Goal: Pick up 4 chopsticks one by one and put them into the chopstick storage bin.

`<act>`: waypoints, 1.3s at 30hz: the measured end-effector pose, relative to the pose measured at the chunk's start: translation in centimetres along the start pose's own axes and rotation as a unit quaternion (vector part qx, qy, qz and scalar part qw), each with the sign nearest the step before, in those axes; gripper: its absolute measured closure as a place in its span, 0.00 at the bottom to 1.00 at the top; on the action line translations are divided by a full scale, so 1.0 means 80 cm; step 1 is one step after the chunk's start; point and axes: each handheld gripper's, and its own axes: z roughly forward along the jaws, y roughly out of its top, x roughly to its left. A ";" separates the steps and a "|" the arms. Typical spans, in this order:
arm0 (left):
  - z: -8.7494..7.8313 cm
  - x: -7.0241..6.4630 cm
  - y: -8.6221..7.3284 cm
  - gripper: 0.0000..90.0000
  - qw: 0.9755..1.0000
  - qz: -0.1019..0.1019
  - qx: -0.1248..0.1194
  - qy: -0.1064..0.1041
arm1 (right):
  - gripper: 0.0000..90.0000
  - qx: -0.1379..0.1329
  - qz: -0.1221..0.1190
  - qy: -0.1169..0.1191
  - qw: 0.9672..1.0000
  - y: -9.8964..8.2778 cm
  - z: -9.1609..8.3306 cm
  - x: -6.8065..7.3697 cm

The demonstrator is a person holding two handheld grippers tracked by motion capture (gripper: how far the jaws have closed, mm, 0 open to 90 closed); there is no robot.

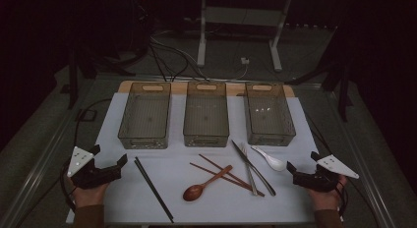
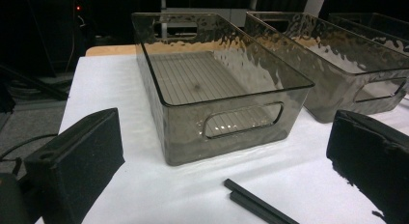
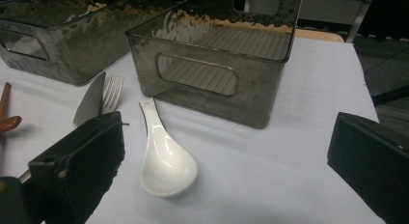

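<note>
Presently both jaws stand open and empty: the black chopsticks (image 1: 153, 189) lie just beside the left gripper (image 1: 110, 168) at its three o'clock, long axis eleven-to-five, and the white spoon (image 1: 269, 159) lies near the right gripper (image 1: 301, 172) at ten o'clock.

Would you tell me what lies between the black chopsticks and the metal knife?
The wooden spoon and brown chopsticks lie there, in the high view.

Three bins (image 1: 206, 115) block the table's (image 1: 123, 208) far edge; spoons, chopsticks (image 1: 153, 188) crowd its middle. Open room at both near corners.
</note>
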 end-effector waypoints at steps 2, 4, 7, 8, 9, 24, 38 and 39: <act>-0.001 0.001 0.000 0.01 1.000 -0.001 0.001 0.001 | 0.00 0.000 0.000 -0.001 1.000 0.000 0.000 -0.001; -0.001 0.001 0.000 0.01 1.000 -0.001 0.001 0.003 | 0.00 0.000 0.000 -0.003 1.000 0.000 0.000 -0.001; 0.000 0.001 0.000 0.01 1.000 -0.002 0.002 0.003 | 0.00 0.002 0.001 -0.005 1.000 0.000 0.001 -0.001; -0.001 0.000 0.000 0.01 1.000 -0.002 0.003 0.004 | 0.00 0.002 0.001 -0.006 1.000 -0.001 0.001 -0.001; -0.001 0.000 0.000 0.01 1.000 -0.001 0.004 0.004 | 0.00 0.002 0.001 -0.006 1.000 -0.001 0.001 -0.001; -0.002 -0.013 0.013 0.01 0.999 0.015 0.026 0.017 | 0.00 -0.001 -0.002 -0.014 1.000 -0.001 -0.003 0.000; -0.004 -0.021 0.024 0.01 0.998 0.023 0.056 0.011 | 0.00 0.001 -0.002 -0.015 1.000 -0.001 -0.002 0.000; -0.003 -0.021 0.025 0.01 0.998 0.024 0.057 0.010 | 0.00 0.001 -0.001 -0.014 1.000 -0.001 -0.002 -0.001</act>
